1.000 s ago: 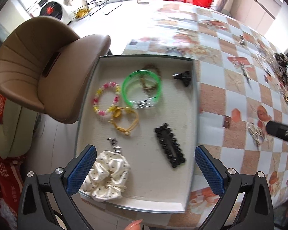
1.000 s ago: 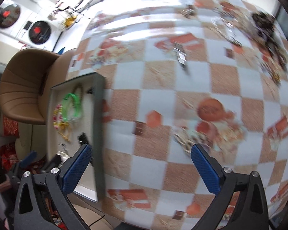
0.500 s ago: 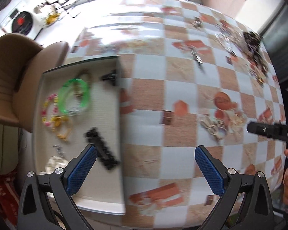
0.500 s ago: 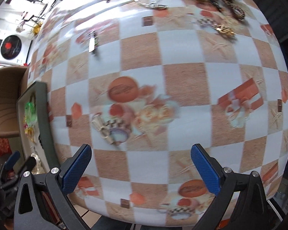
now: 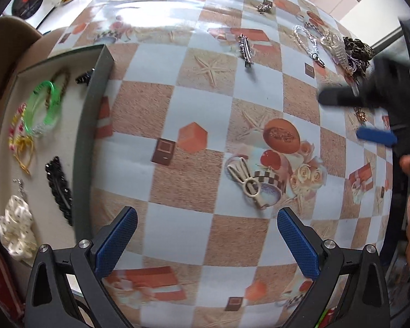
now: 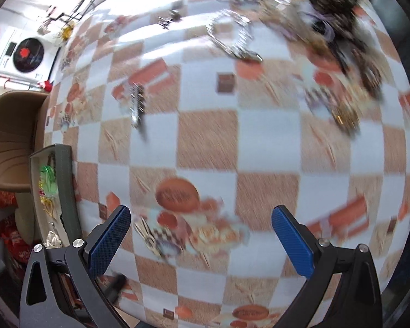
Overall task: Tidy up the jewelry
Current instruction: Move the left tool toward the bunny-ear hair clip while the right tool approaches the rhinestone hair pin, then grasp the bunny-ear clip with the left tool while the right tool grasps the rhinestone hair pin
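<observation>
Lying at the far left of the left wrist view, the grey tray [image 5: 91,125] already holds a white scrunchie [image 5: 15,225], a black hair clip [image 5: 58,188], a yellow hair tie [image 5: 24,153], a beaded bracelet [image 5: 15,124], a green bangle [image 5: 43,106] and a small black claw clip [image 5: 84,76]. Right of the tray, the checked tablecloth [image 5: 183,104] carries the loose pieces: a silver barrette [image 5: 246,50] further back, a pale metal hair clip [image 5: 246,183] just ahead of the left gripper [image 5: 206,243], a silver chain [image 5: 307,42], and a tangled heap of jewelry [image 5: 355,52] at the far right. The left gripper is spread wide and holds nothing. The right gripper [image 6: 199,239] is likewise spread and empty; in the left view its fingers [image 5: 375,136] show near the heap.

The right wrist view is smeared, so that gripper appears to be swinging fast; a hasty descent into the heap could snag several tangled pieces at once or drag the chain across the cloth. The pale clip lies flat, so fingers closing from above may skate over it or push it aside. Both grippers working the same stretch of table could also collide.

No brand, label or legible writing shows on the jewelry, the tray or the grippers.
</observation>
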The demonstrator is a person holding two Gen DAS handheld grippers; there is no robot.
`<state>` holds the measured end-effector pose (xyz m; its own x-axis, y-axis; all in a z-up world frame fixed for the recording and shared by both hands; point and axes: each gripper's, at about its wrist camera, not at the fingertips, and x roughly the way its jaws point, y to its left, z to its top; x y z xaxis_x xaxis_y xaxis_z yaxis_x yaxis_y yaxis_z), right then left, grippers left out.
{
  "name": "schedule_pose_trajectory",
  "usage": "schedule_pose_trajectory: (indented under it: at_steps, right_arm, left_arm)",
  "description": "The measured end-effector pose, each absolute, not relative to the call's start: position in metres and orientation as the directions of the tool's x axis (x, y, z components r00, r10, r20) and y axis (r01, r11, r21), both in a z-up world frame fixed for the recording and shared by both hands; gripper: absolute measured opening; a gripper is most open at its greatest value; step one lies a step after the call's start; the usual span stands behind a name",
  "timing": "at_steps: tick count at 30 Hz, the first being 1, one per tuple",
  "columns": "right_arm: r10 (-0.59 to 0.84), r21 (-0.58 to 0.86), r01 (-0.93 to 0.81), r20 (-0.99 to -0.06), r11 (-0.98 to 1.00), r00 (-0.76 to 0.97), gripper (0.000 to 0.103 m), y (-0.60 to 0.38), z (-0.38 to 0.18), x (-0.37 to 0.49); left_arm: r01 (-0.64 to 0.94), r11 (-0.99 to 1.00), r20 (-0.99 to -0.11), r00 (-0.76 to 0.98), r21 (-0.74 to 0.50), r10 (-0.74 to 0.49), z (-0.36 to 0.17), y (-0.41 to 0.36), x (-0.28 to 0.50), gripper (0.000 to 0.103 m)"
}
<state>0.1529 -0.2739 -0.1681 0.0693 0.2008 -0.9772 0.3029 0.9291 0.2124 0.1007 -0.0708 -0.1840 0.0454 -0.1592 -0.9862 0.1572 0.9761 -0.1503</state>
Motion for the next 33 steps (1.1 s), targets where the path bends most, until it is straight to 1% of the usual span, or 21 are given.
schedule_pose_trajectory:
  at_steps: [2, 3, 4, 6, 8, 9, 10, 14, 15, 16, 19, 20, 21, 23, 24, 27, 28, 29, 30, 31, 33]
  right_arm:
    - [0.212, 0.224, 0.273, -0.974, 0.935, 0.073, 0.101, -0.270, -0.169, 0.168]
    - [0.216, 0.228, 0.257, -0.974, 0.939, 0.073, 0.099, -0.267, -0.170, 0.176]
    - [0.218, 0.229, 0.247, -0.973, 0.941, 0.073, 0.096, -0.265, -0.171, 0.181]
    - [0.227, 0.238, 0.223, -0.971, 0.945, 0.072, 0.095, -0.261, -0.174, 0.195]
    - [0.234, 0.242, 0.205, -0.970, 0.948, 0.061, 0.088, -0.257, -0.179, 0.206]
    - [0.236, 0.242, 0.195, -0.970, 0.951, 0.051, 0.083, -0.253, -0.183, 0.211]
    - [0.238, 0.242, 0.187, -0.970, 0.952, 0.044, 0.080, -0.250, -0.187, 0.215]
    - [0.224, 0.225, 0.140, -0.974, 0.964, 0.018, 0.072, -0.236, -0.201, 0.230]
    - [0.222, 0.222, 0.134, -0.975, 0.966, 0.015, 0.070, -0.235, -0.203, 0.232]
    - [0.219, 0.218, 0.127, -0.976, 0.968, 0.011, 0.067, -0.233, -0.206, 0.235]
    - [0.203, 0.201, 0.105, -0.979, 0.974, -0.001, 0.059, -0.226, -0.213, 0.244]
    - [0.195, 0.193, 0.095, -0.981, 0.977, -0.006, 0.058, -0.224, -0.216, 0.247]
    - [0.176, 0.176, 0.071, -0.984, 0.982, 0.004, 0.057, -0.219, -0.215, 0.249]
    - [0.148, 0.148, 0.032, -0.989, 0.988, 0.002, 0.053, -0.212, -0.215, 0.254]
    - [0.120, 0.120, 0.004, -0.993, 0.993, 0.002, 0.050, -0.206, -0.215, 0.256]
    - [0.054, 0.053, -0.056, -0.999, 0.997, 0.007, 0.039, -0.195, -0.216, 0.257]
    - [0.034, 0.033, -0.073, -0.999, 0.997, 0.012, 0.033, -0.191, -0.216, 0.258]
    - [0.021, 0.020, -0.084, -1.000, 0.996, 0.016, 0.028, -0.188, -0.216, 0.258]
    - [0.006, 0.004, -0.095, -1.000, 0.995, 0.021, 0.018, -0.186, -0.216, 0.258]
    - [0.006, 0.004, -0.094, -1.000, 0.996, 0.022, 0.011, -0.187, -0.216, 0.258]
    - [0.024, 0.023, -0.075, -0.999, 0.997, 0.022, 0.011, -0.189, -0.216, 0.258]
  left_arm:
    - [0.137, 0.980, -0.987, 0.048, -0.146, -0.154, -0.188, -0.075, 0.099, 0.103]
    - [0.128, 0.981, -0.987, 0.049, -0.144, -0.151, -0.190, -0.077, 0.099, 0.100]
    - [0.119, 0.983, -0.989, 0.047, -0.137, -0.143, -0.192, -0.079, 0.098, 0.094]
    - [0.091, 0.987, -0.990, 0.038, -0.130, -0.134, -0.199, -0.083, 0.097, 0.094]
    - [0.075, 0.989, -0.991, 0.040, -0.126, -0.129, -0.202, -0.086, 0.096, 0.093]
    - [0.070, 0.990, -0.991, 0.042, -0.122, -0.125, -0.204, -0.089, 0.096, 0.091]
    - [0.067, 0.991, -0.992, 0.045, -0.114, -0.117, -0.206, -0.091, 0.095, 0.086]
    - [0.058, 0.993, -0.994, 0.051, -0.098, -0.101, -0.212, -0.098, 0.095, 0.083]
    - [0.053, 0.994, -0.994, 0.053, -0.092, -0.095, -0.214, -0.099, 0.095, 0.080]
    - [0.048, 0.995, -0.995, 0.049, -0.083, -0.086, -0.216, -0.101, 0.095, 0.073]
    - [0.036, 0.996, -0.996, 0.046, -0.080, -0.082, -0.223, -0.103, 0.096, 0.071]
    - [0.038, 0.996, -0.996, 0.046, -0.075, -0.077, -0.223, -0.104, 0.096, 0.065]
    - [0.043, 0.997, -0.997, 0.043, -0.068, -0.069, -0.225, -0.108, 0.096, 0.063]
    - [0.048, 0.998, -0.998, 0.046, -0.049, -0.051, -0.228, -0.117, 0.095, 0.063]
    - [0.054, 0.998, -0.998, 0.049, -0.042, -0.045, -0.228, -0.119, 0.094, 0.063]
    - [0.072, 0.997, -0.998, 0.058, -0.036, -0.040, -0.228, -0.125, 0.093, 0.053]
    - [0.078, 0.996, -0.997, 0.057, -0.037, -0.042, -0.228, -0.127, 0.093, 0.049]
    - [0.083, 0.996, -0.997, 0.057, -0.038, -0.042, -0.226, -0.130, 0.094, 0.044]
    - [0.088, 0.995, -0.997, 0.058, -0.038, -0.043, -0.225, -0.133, 0.096, 0.041]
    - [0.093, 0.995, -0.997, 0.057, -0.039, -0.044, -0.224, -0.136, 0.097, 0.039]
    - [0.092, 0.995, -0.997, 0.052, -0.044, -0.049, -0.224, -0.139, 0.100, 0.039]
